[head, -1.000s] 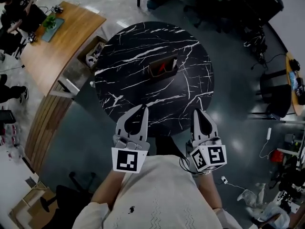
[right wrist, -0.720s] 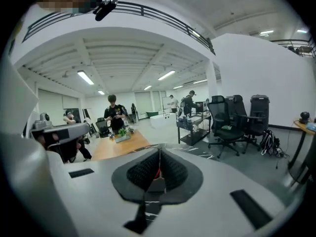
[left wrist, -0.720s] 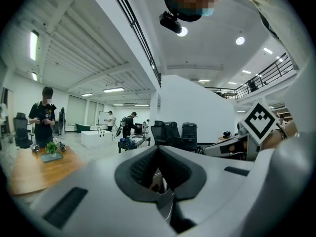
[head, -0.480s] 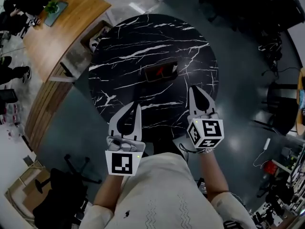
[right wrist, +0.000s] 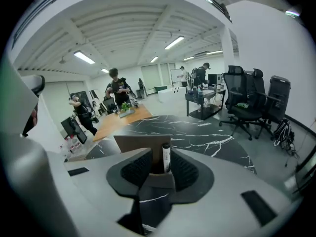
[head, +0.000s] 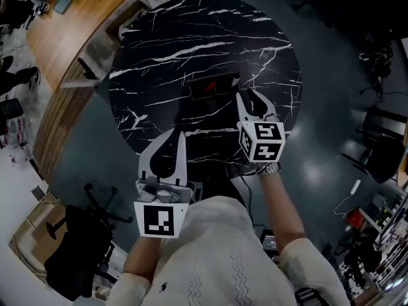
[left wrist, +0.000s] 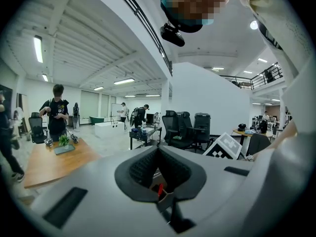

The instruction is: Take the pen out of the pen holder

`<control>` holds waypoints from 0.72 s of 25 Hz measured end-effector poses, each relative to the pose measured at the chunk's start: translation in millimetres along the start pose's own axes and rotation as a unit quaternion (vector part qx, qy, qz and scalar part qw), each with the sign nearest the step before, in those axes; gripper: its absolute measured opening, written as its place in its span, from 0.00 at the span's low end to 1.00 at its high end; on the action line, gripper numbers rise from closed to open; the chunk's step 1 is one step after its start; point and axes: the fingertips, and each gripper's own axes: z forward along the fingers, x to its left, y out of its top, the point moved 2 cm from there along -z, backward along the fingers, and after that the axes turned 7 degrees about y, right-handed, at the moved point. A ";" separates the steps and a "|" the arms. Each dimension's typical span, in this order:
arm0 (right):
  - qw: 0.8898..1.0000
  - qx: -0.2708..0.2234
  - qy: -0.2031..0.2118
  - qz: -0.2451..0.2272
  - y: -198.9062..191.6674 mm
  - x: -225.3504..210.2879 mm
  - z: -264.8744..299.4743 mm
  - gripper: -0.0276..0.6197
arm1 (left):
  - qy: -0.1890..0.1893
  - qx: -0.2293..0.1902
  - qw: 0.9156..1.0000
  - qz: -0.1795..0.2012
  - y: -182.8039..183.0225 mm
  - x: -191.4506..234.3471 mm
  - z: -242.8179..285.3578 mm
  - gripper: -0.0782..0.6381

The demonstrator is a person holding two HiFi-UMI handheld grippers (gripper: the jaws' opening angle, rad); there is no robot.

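A brown open-topped pen holder [head: 213, 85] stands near the middle of the round black marble table [head: 159, 56], with something red inside it. My right gripper [head: 253, 99] is over the table, open, its tips just right of the holder. In the right gripper view the holder [right wrist: 136, 144] fills the gap ahead. A white pen with a black cap [right wrist: 166, 157] stands upright at the holder's right end, in line with the open jaws [right wrist: 160, 169]. My left gripper [head: 175, 136] hangs open and empty at the table's near edge.
A curved wooden desk [head: 57, 37] runs along the far left. An office chair [head: 83, 234] stands on the floor at near left. People stand by the wooden desk [right wrist: 118, 90], and more office chairs [right wrist: 247, 102] stand beyond the table at the right.
My right gripper has moved forward over the table until its tips reach the pen holder. The left gripper has stayed near the table's front edge.
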 end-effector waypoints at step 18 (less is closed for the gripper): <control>0.998 0.050 -0.042 -0.013 -19.2 -25.0 74.6 0.20 | 0.025 0.029 0.999 0.010 -21.0 17.9 13.6 0.12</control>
